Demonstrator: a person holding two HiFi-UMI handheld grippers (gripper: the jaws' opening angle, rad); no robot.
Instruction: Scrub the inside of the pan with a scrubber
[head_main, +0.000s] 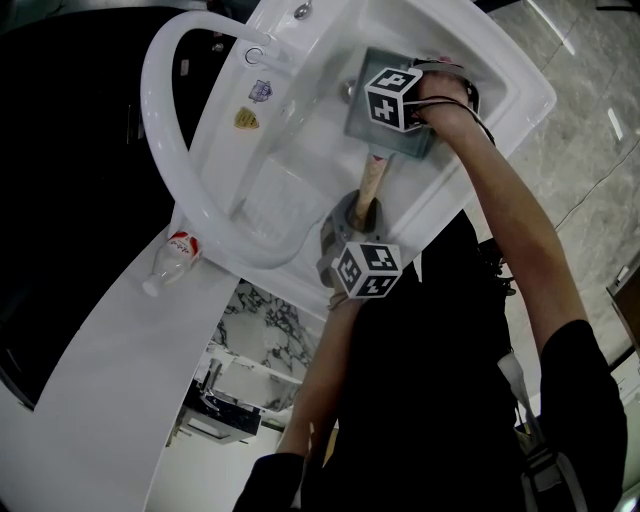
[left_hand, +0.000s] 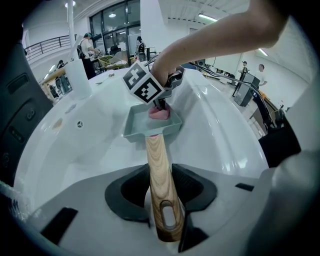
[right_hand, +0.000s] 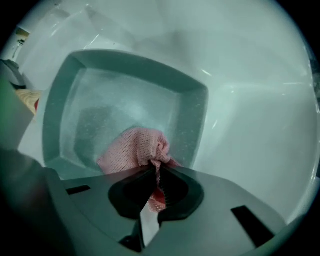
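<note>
Left tongs (left_hand: 162, 195): mine, clamped on the pan's wooden handle (left_hand: 159, 165), pointing steeply down.
Right tongs (right_hand: 154, 186): mine, jaws closed tight on the scrubber (right_hand: 134, 150), pink mesh bunched up between them.
Pan (right_hand: 125, 95): grey-green, square, in the white sink (head_main: 300, 80), handle pointing toward me.
Scrubber spot: inside the pan, touching the floor, near the wall closest to my right tongs.
Pan inside: wet-looking, speckled.
Bottle (head_main: 178, 255): lying on the counter just beside the sink, at the left of the head view.
</note>
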